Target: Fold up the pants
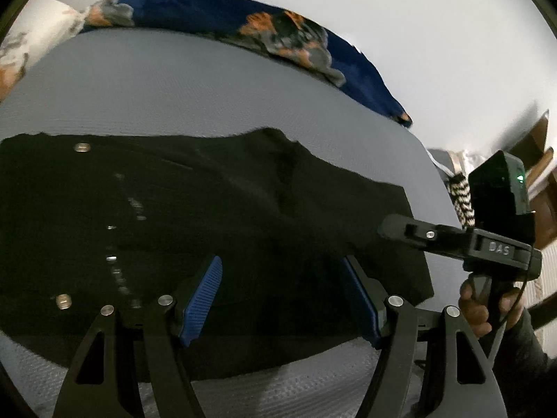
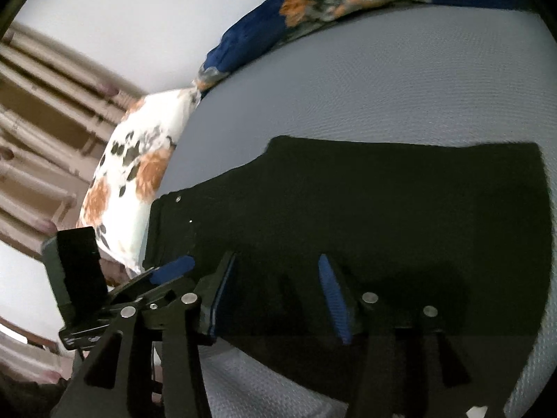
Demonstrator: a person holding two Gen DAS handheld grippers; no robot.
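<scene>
a: nearest items, please.

b: left hand-held gripper, blue-padded fingers spread apart, nothing between them, poised over the near edge of the pants. right hand-held gripper, fingers likewise apart and empty, over the same near edge.

a: and the pants?

b: black, lying flat on the grey bed, already doubled into a broad block; metal buttons show at the waistband end to the left in the left wrist view.

a: anything beside them?

b: in the left wrist view the right hand-held gripper comes in from the right, its tip over the pants' right edge, a hand on its handle. in the right wrist view the left one sits just left of the pants' corner.

a: farther back?

b: bare mattress, then a blue floral blanket along the far edge, a white floral pillow at the bed's left end, and the pale wall. wooden furniture stands beyond the pillow.
</scene>
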